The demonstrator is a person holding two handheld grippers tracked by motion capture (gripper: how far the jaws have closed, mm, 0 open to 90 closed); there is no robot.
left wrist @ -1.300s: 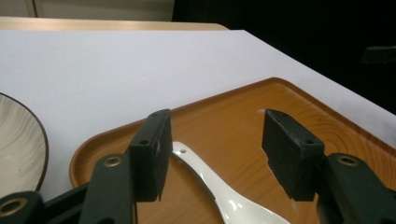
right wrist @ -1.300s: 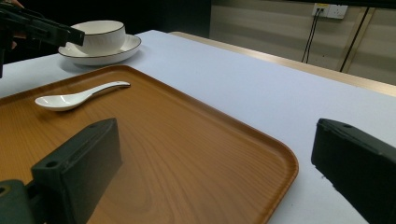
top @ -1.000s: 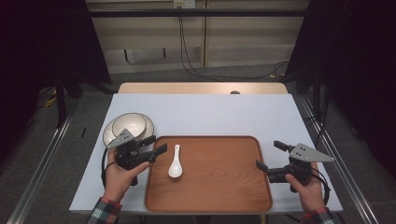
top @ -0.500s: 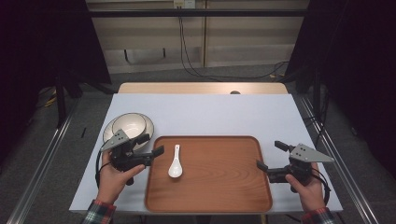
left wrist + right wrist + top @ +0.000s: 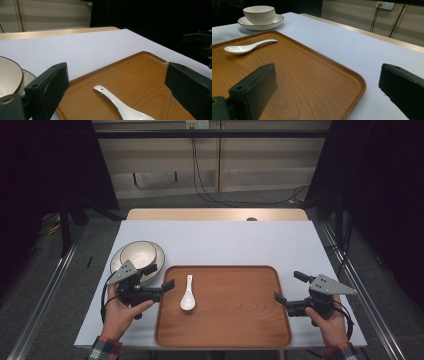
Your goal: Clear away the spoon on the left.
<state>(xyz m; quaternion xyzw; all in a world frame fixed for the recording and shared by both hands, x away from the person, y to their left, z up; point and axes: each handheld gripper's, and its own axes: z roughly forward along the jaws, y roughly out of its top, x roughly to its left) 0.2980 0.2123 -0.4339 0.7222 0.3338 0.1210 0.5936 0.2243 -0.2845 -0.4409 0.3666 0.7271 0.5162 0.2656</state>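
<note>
On the white table [image 5: 220, 245] a brown wooden tray [image 5: 235, 320] lies toward the person's edge, at about 6 o'clock of the tabletop in the high view. A white spoon [image 5: 188, 294] lies on the tray's left part, at roughly 9 o'clock of the tray, with its bowl toward the person and its handle pointing to 12 o'clock. In the left gripper view the spoon [image 5: 117, 103] lies low between the two black jaws, its handle end with a small hole pointing away.

Off the tray's far-left corner, at about 10 o'clock from it, a white bowl [image 5: 140, 254] with a dark rim sits on a plate [image 5: 118, 261]. In the right gripper view the bowl [image 5: 259, 14] and plate [image 5: 260, 23] stand beyond the tray at 11 o'clock, with the spoon [image 5: 249, 47] nearer.

The left gripper [image 5: 161, 278] is held in the left hand [image 5: 120, 312] at the tray's left edge, just beside the bowl; its jaws stand wide apart, one over the tray rim, and point to 3 o'clock toward the spoon, holding nothing. The right gripper [image 5: 290, 287] is held in the right hand [image 5: 327, 322] at the tray's right edge, at 3 o'clock of the tray; its jaws are also spread wide and empty, one over the tray and one over the white table.
</note>
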